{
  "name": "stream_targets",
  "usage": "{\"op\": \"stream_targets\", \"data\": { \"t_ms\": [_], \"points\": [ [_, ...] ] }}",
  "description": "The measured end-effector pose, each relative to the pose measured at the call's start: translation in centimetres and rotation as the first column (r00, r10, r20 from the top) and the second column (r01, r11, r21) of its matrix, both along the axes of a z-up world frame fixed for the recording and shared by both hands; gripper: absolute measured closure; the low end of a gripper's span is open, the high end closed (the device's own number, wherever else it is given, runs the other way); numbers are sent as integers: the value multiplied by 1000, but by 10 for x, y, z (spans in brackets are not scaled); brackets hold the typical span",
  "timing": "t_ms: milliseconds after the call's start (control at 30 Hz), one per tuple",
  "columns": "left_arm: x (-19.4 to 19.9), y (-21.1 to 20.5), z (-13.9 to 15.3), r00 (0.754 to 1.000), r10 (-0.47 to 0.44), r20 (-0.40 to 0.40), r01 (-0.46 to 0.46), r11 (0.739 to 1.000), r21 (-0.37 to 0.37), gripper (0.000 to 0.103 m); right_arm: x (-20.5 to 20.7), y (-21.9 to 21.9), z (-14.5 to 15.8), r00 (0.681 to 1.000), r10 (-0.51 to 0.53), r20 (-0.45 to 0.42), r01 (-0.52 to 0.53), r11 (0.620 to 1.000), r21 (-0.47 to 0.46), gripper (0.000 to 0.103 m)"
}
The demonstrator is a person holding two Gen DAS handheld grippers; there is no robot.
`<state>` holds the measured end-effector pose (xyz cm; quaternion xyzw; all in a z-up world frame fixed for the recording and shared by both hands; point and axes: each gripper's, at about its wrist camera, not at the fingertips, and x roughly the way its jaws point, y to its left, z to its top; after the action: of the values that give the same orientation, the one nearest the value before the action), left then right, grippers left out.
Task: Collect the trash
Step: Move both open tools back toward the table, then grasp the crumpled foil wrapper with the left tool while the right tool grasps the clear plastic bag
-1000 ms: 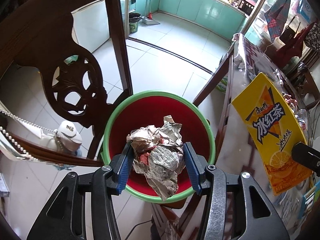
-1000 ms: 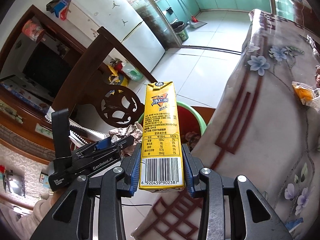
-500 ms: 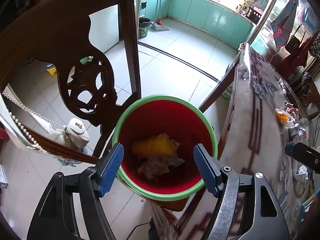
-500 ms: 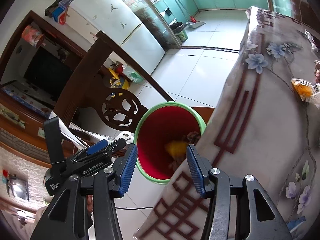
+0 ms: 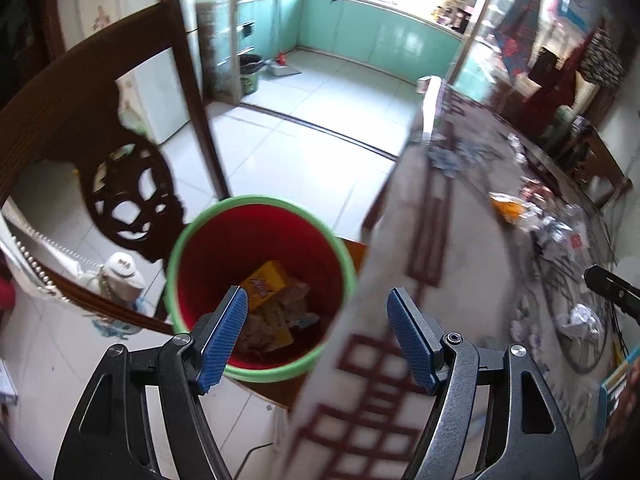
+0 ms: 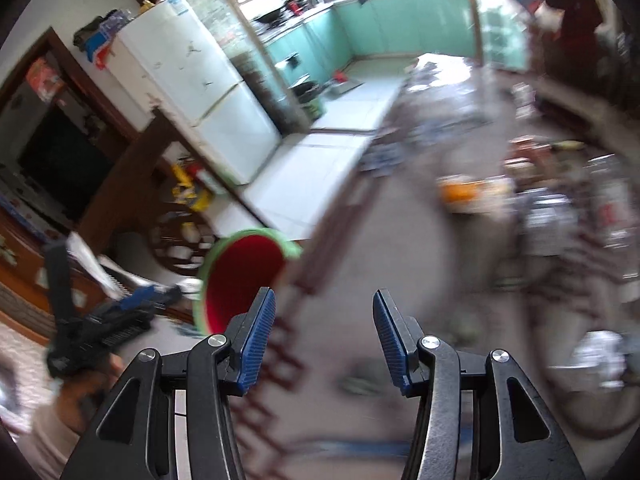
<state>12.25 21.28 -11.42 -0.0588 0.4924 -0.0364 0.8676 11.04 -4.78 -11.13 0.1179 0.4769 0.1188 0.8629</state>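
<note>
Now both grippers' jaws gape empty; the carton (image 5: pixel 267 282) lies in the bucket (image 5: pixel 208 226).

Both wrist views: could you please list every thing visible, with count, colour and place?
Round plastic bin: one, red inside with green rim, on the floor beside the table.
Yellow drink carton: one, yellow, inside the bin.
Crumpled newspaper: one wad, grey, inside the bin under the carton.
Cloth-covered table: one, pale with dark red pattern, right of the bin.
Orange wrapper: one, orange, on the table.
Carved wooden chair: one, dark brown, behind the bin.
White fridge: one, white, by the kitchen doorway.
Left hand-held gripper: one, black with blue pads, open.
Right hand-held gripper: one, black with blue pads, open.
</note>
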Motion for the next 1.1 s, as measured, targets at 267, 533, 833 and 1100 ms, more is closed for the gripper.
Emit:
{"op": "stream_targets", "data": {
  "t_ms": [267, 533, 833, 1100],
  "points": [
    [-22, -93, 4, 977, -213, -21, 211, 974, -85, 22, -33, -155, -21, 994, 26, -108, -58, 952, -300, 48],
    [-44, -213, 7, 886, -462, -33, 456, 883, -110, 22, -25, -259, -82, 953, 60, -299, -154, 941, -301, 48],
    [-37, -307, 1, 800, -598, -59, 591, 800, -102, 21, -18, -286, -120, 929, 98, -356, -184, 959, -216, 49],
    [-29, -365, -24, 764, -637, -104, 632, 771, -85, 21, -22, -314, -116, 955, 71, -289, -133, 970, -201, 88]
  ]
}}
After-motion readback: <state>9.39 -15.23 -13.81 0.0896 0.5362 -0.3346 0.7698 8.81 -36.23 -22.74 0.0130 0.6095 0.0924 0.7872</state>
